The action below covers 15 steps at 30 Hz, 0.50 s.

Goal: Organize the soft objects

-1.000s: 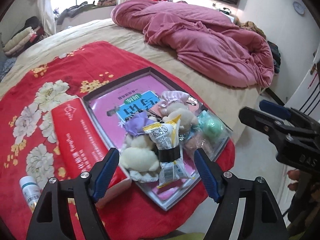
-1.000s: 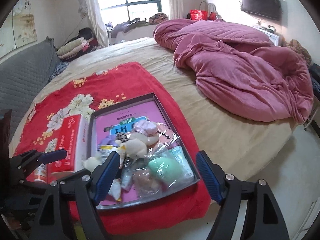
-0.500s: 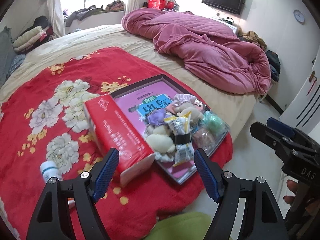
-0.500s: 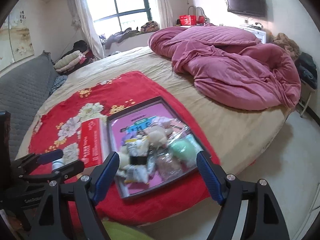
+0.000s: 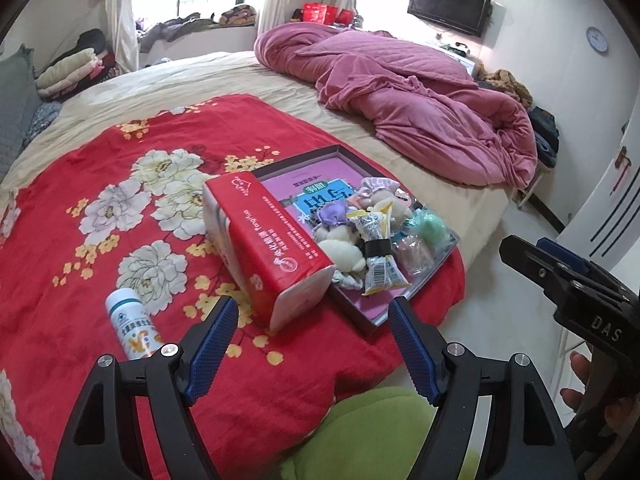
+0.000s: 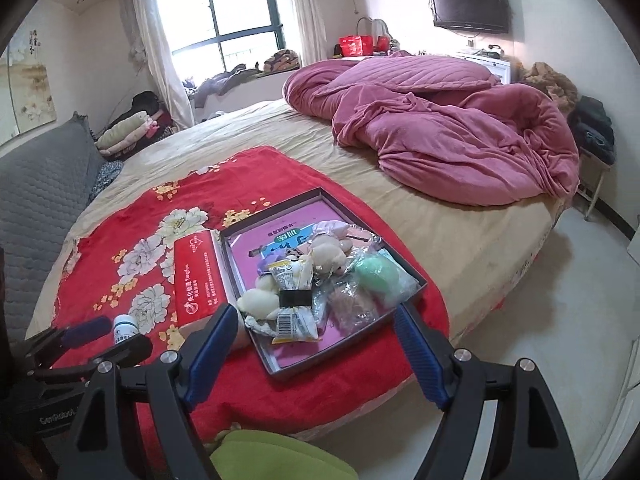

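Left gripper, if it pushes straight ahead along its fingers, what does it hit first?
Probably the near end of the red tissue pack, lying just beyond the open left gripper. Depth is unclear; the red blanket might come first.

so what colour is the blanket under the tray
Red blanket with white and yellow flowers; clearest in the left wrist view.

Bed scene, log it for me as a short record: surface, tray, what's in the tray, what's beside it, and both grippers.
surface: red floral blanket on a bed
tray: dark shallow tray, near the blanket's edge
tray contents: cream plush toy, snack packet, green soft item in plastic
beside tray: red tissue pack, white bottle lying down
left gripper: open, empty
right gripper: open, empty
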Each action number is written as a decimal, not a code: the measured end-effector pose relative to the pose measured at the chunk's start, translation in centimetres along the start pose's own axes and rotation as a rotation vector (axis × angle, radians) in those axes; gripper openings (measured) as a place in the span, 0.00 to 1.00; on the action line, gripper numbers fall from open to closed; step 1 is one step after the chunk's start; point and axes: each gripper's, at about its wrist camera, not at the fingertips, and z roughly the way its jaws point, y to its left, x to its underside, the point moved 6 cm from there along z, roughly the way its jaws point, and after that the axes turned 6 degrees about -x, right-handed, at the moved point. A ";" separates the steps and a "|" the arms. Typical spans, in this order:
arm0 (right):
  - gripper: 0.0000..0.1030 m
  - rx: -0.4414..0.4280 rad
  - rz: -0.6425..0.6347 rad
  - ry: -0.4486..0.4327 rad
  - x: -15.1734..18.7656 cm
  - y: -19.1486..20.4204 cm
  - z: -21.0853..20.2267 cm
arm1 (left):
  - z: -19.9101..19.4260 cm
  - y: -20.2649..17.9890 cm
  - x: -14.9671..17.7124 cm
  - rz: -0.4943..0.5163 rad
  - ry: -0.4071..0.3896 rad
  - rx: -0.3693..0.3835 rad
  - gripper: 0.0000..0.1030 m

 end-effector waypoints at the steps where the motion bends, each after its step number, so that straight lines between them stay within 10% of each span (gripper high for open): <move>1: 0.78 0.007 0.005 0.001 0.2 0.2 -0.1 | -0.2 0.1 0.2 0.002 -0.001 -0.006 0.76; 15: 0.78 0.060 -0.010 -0.030 2.3 2.3 -1.8 | -1.7 2.2 2.1 -0.034 -0.010 -0.050 0.76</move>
